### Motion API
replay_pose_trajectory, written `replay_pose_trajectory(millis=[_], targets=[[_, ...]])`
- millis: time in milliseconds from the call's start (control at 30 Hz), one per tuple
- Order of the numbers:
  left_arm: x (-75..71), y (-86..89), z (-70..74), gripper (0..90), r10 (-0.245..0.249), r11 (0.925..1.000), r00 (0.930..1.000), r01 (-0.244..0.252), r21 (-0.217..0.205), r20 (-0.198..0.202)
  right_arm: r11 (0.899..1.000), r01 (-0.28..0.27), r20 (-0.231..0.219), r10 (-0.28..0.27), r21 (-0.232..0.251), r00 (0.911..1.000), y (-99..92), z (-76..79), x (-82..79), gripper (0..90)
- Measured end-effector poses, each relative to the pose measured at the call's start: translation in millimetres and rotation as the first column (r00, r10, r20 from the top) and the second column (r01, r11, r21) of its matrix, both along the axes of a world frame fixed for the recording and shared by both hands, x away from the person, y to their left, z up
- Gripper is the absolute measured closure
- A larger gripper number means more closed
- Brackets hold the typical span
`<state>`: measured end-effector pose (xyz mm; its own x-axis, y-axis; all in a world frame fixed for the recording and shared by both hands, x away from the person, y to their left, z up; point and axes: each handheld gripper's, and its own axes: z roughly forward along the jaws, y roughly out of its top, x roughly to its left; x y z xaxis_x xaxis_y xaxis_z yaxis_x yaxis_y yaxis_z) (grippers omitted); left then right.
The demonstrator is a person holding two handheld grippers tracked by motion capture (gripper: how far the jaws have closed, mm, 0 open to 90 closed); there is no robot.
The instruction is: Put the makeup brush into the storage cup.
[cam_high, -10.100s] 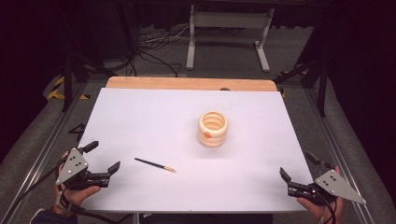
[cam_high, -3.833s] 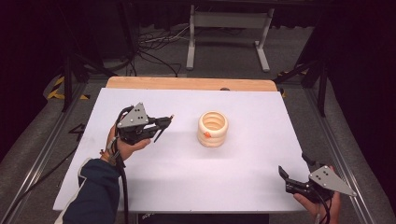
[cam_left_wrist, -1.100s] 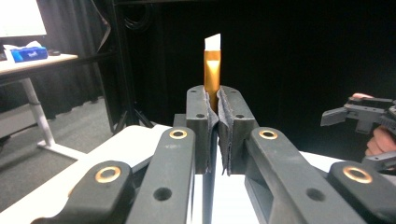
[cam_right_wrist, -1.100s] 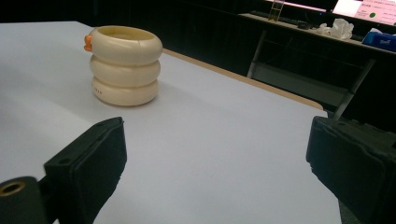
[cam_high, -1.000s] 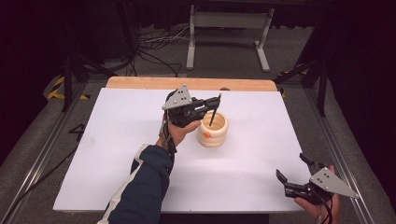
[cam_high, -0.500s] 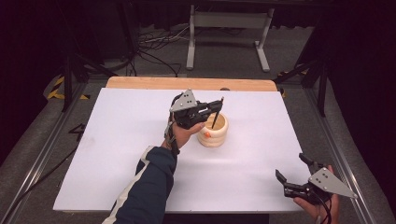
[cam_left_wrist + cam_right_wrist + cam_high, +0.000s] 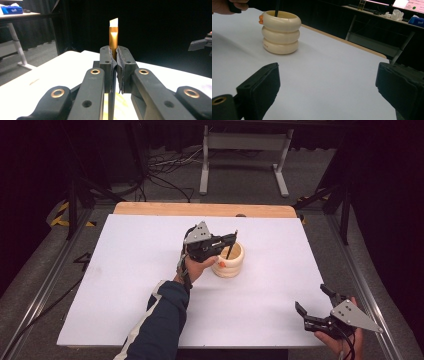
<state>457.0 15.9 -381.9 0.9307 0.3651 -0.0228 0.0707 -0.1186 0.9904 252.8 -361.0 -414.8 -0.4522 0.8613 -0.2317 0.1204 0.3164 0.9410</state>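
The left gripper (image 7: 231,240) reaches in from six o'clock on an outstretched sleeved arm, held level over the cream ribbed pot (image 7: 229,261), jaws clamped on an upright paintbrush (image 7: 113,37) whose handle dips into the pot. The right gripper (image 7: 315,306) rests at five o'clock, jaws apart, well clear on the white table (image 7: 125,270).

A white table (image 7: 125,285) with a wooden edge (image 7: 200,209); grey metal frame (image 7: 245,142) behind.

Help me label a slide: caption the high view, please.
Left gripper, shut on a paintbrush, lowers it into a cream ringed holder; right gripper rests open.
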Motion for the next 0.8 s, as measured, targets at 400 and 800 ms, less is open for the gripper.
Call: replay_pose_trajectory(millis=[400, 800], targets=[[-0.7, 2.8, -3.4, 83.4, 0.004, 1.0, 1.0, -0.004, 0.004, -0.006, 1.0, -0.004, -0.001, 0.004, 0.0, 1.0, 0.7, -0.2, 0.3, 6.2], [-1.1, 4.3, -1.3, 81.2, 0.02, 0.9997, 0.9998, -0.02, 0.013, 0.001, 1.0, -0.005, -0.001, 0.005, 0.0, 1.0, 0.6, -0.3, 0.3, 6.2]])
